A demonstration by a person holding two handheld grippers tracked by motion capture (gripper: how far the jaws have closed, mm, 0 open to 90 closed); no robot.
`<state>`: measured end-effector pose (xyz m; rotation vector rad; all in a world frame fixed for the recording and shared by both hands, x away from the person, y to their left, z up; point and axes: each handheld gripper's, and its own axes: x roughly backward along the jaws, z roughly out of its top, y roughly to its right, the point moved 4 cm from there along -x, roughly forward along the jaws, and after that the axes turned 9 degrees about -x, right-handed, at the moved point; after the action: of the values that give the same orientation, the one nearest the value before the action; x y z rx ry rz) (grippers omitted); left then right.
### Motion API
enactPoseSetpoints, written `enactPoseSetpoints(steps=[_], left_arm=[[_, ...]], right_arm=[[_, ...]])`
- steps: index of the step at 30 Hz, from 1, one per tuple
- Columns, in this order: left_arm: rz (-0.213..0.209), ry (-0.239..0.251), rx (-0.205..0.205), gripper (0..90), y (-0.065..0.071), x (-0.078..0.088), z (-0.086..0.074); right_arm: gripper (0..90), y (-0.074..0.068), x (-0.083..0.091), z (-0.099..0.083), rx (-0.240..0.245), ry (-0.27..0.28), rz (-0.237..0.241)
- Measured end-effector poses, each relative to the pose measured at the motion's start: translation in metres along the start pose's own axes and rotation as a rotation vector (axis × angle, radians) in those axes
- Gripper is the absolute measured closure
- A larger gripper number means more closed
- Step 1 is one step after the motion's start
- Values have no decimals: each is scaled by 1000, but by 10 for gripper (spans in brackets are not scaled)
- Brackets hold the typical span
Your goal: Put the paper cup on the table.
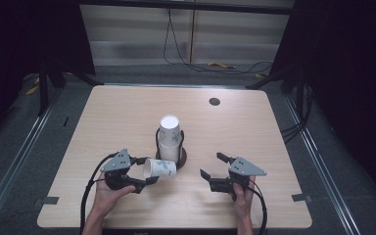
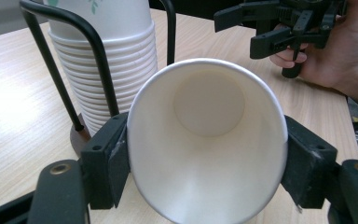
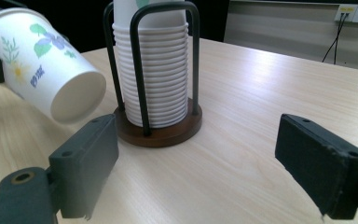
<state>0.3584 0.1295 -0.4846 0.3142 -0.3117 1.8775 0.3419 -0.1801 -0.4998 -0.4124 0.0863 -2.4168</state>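
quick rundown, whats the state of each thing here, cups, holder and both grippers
single paper cup: on its side, off the table, squeezed near its rim
left gripper: shut on the single paper cup
right gripper: open, nothing between its jaws
cup stack: upright, nested in the holder
cup holder: upright on the table

Your stack of white paper cups (image 3: pixel 156 70) runs off the top edge in both gripper views. The small blue print on your tilted flowered paper cup (image 3: pixel 42 65) is too small to read.
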Motion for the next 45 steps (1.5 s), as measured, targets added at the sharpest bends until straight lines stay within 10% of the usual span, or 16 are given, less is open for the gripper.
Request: enactPoseSetpoints(steps=[12, 27, 45], left_arm=[[30, -29, 39, 278, -10, 18, -5], [201, -144, 87, 280, -38, 36, -8], [171, -311, 154, 278, -61, 32, -5]], right_arm=[[128, 1, 8, -6, -9, 50, -122], [130, 3, 12, -11, -40, 118, -273], [133, 1, 24, -13, -33, 252, -295]])
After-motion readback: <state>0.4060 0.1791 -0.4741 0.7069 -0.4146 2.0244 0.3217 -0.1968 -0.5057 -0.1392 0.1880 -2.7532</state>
